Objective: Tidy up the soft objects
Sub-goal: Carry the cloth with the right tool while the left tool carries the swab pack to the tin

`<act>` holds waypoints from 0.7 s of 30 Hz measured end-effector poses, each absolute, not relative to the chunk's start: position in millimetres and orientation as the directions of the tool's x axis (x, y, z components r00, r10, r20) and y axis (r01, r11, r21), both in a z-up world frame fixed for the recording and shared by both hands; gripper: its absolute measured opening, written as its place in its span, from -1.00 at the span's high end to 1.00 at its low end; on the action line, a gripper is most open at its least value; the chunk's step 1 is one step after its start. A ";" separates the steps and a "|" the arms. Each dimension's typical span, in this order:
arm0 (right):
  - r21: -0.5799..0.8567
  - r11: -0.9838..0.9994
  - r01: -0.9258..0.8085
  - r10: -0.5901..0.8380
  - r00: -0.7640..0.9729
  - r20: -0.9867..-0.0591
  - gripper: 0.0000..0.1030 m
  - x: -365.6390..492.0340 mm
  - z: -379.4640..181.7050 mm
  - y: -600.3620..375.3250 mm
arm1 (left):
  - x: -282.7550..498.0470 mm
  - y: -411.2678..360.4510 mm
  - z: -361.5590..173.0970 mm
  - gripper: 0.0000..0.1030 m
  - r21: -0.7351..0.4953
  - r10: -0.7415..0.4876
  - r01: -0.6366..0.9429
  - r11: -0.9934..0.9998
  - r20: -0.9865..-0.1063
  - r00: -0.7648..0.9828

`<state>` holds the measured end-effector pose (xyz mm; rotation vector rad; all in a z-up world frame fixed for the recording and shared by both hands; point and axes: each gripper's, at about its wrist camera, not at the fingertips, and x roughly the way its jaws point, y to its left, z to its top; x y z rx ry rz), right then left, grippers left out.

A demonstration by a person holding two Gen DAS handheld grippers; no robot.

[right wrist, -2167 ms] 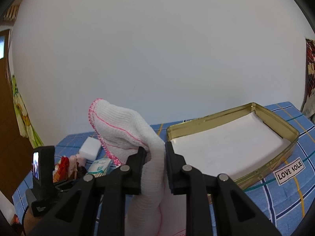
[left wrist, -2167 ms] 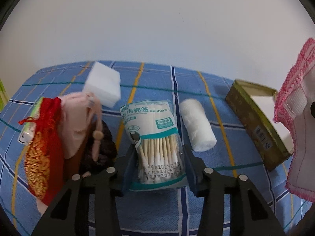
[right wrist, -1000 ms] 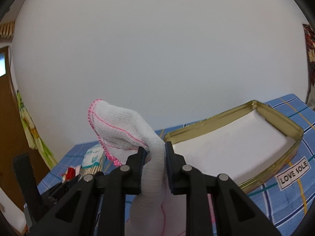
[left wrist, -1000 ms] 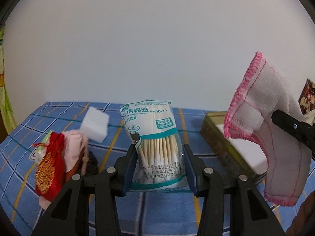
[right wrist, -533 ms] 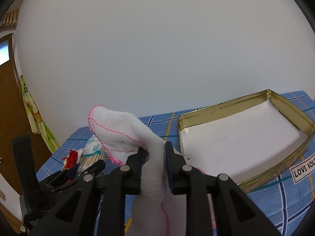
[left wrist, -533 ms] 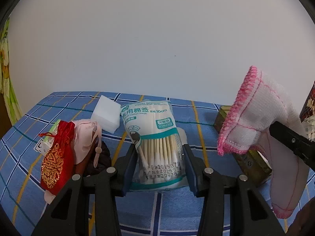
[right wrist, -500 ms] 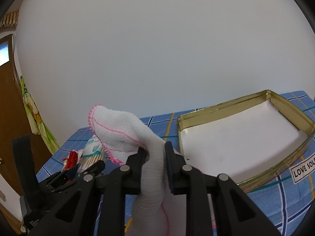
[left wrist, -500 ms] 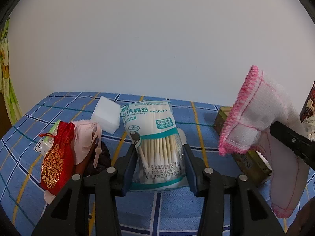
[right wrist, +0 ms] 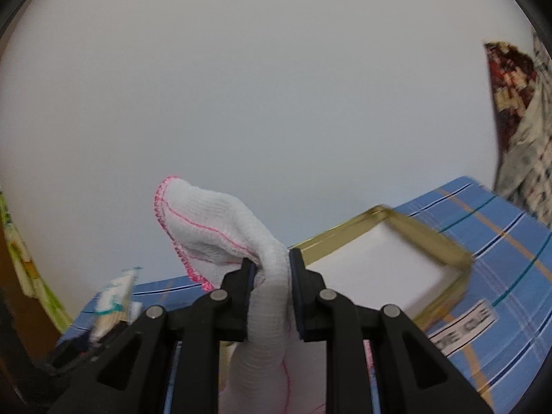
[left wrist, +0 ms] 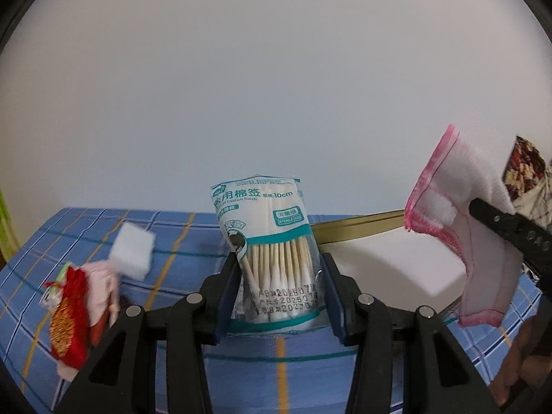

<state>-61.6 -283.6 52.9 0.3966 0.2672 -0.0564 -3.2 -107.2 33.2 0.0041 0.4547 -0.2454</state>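
I have my left gripper [left wrist: 280, 296] clamped on the cotton swab pack [left wrist: 267, 241] and my right gripper [right wrist: 272, 296] pinching the white cloth [right wrist: 220, 231], both above the table; the gold tin [right wrist: 431, 241] looks empty, the red pouch [left wrist: 67, 314] and sponge [left wrist: 132, 252] remain

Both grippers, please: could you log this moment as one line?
left gripper: shut on cotton swab pack | right gripper: shut on white cloth | gold tin: empty
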 end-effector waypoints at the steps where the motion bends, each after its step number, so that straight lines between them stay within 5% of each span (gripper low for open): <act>1: 0.362 0.924 0.122 -0.020 0.962 -0.272 0.62 -61.1 52.2 -291.9 | -4.5 -111.8 32.6 0.07 -0.050 -0.240 0.243 0.969 -0.434 0.868; 21: 0.275 0.922 0.272 -0.150 0.907 -0.393 0.61 -18.8 21.5 -399.2 | 53.9 -252.1 -1.9 0.07 -0.011 -0.339 0.394 0.919 -0.530 0.777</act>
